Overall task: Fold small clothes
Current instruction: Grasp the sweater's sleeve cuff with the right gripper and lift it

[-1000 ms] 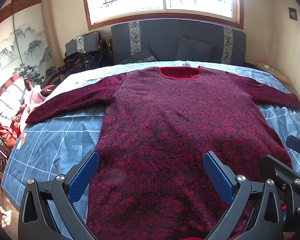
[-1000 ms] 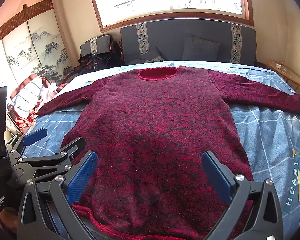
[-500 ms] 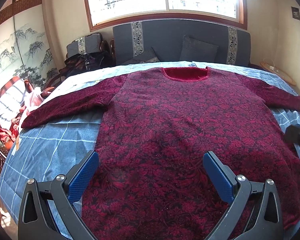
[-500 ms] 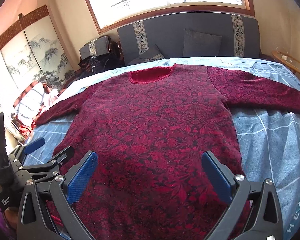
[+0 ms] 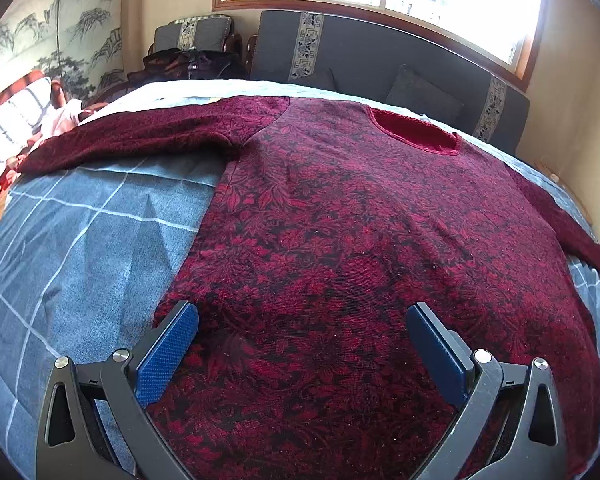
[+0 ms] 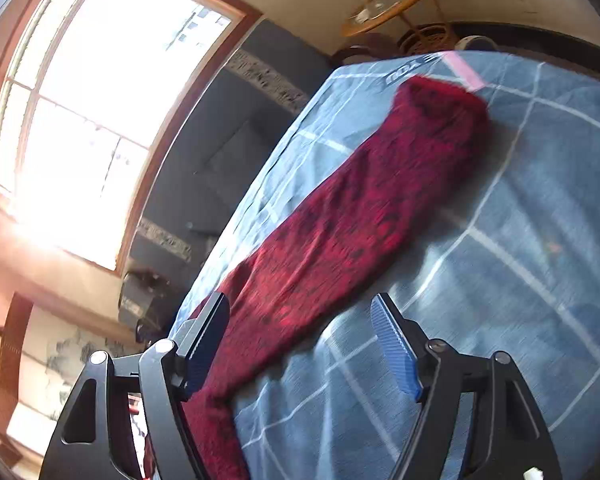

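Note:
A dark red floral sweater [image 5: 360, 248] lies flat and face up on the blue checked bed cover [image 5: 80, 240], sleeves spread out. My left gripper [image 5: 300, 344] is open and empty, hovering over the sweater's lower left part near its side edge. In the right wrist view the sweater's right sleeve [image 6: 340, 236] runs diagonally across the bed cover [image 6: 520, 280]. My right gripper [image 6: 300, 340] is open and empty, tilted, with the sleeve's upper part passing between its fingers.
A grey headboard with cushions [image 5: 380, 60] stands under the window. A pile of clothes [image 5: 28, 120] lies off the bed's left side. A round wicker side table [image 6: 392, 4] stands beyond the bed's right edge.
My right gripper has swung right and rolled over the right sleeve. My left gripper has shifted left and lower over the sweater's left side. Both stay open.

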A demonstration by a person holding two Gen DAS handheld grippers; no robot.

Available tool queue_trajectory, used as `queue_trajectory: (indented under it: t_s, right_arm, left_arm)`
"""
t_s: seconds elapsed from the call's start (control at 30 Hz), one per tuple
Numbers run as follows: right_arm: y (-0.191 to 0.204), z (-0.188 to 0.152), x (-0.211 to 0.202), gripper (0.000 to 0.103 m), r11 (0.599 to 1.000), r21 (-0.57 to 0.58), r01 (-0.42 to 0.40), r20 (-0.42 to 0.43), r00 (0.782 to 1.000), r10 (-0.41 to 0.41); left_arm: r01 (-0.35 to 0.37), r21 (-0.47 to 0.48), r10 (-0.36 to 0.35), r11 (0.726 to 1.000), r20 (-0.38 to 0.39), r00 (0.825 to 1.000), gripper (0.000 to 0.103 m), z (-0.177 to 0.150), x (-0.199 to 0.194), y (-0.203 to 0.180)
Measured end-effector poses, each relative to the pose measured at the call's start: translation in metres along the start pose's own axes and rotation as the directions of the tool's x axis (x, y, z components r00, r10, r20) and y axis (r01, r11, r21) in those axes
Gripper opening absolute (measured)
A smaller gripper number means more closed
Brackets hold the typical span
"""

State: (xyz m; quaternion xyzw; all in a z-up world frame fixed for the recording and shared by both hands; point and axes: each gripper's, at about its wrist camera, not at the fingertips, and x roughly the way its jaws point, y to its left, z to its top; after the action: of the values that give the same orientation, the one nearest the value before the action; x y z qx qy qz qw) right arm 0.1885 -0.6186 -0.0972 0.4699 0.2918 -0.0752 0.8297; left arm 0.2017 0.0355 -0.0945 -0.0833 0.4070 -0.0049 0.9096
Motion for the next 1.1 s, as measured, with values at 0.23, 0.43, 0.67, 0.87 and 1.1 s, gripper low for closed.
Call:
queue_trajectory:
  t_s: [0.23, 0.43, 0.67, 0.87, 1.1]
  right_arm:
    - [-0.034, 0.046, 0.008, 0.072, 0.993, 0.068, 0.100, 0.038, 0.994, -0.102]
    - [-0.058, 0.059, 0.019, 0.071, 0.977, 0.173, 0.122, 0.042, 0.991, -0.131]
    - [-0.072, 0.070, 0.024, 0.071, 0.961, 0.266, 0.073, 0.126, 0.986, -0.110]
    - [-0.072, 0.080, 0.041, 0.011, 0.942, 0.254, 0.220, 0.027, 0.972, -0.234]
    - [0.032, 0.051, 0.049, 0.011, 0.998, -0.031, 0.062, 0.023, 0.998, -0.062]
  left_arm:
    - [0.017, -0.026, -0.017, 1.000, -0.008, 1.000, 0.103, -0.002, 0.001, 0.003]
    - [0.018, -0.023, -0.019, 1.000, -0.013, 1.000, 0.103, -0.002, 0.001, 0.003]
    - [0.016, -0.022, -0.016, 1.000, -0.022, 1.000, 0.103, -0.001, 0.003, 0.002]
    - [0.016, -0.024, -0.017, 1.000, -0.023, 1.000, 0.103, -0.002, 0.004, 0.002]
    - [0.026, -0.042, -0.026, 0.999, -0.016, 1.000, 0.103, -0.002, 0.003, 0.005]
